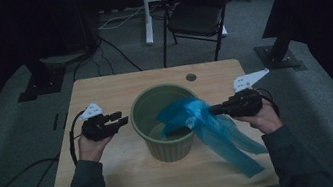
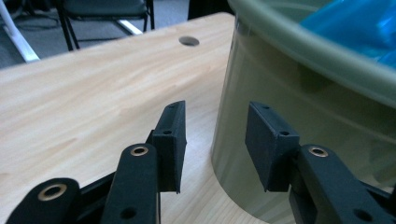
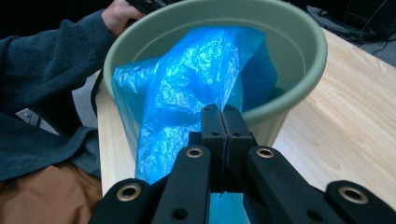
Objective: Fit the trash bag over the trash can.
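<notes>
Your right gripper (image 3: pixel 223 122) has its jaws pinched flat on a fold of the blue bag (image 3: pixel 187 88), holding it up so that part hangs inside the green bin (image 1: pixel 169 146) and the rest trails over the near rim onto the table (image 1: pixel 103 88). Your left gripper (image 2: pixel 217 140) waits with jaws apart and empty just beside the bin's outer wall, likely ready to steady it or take the bag's other edge.
</notes>
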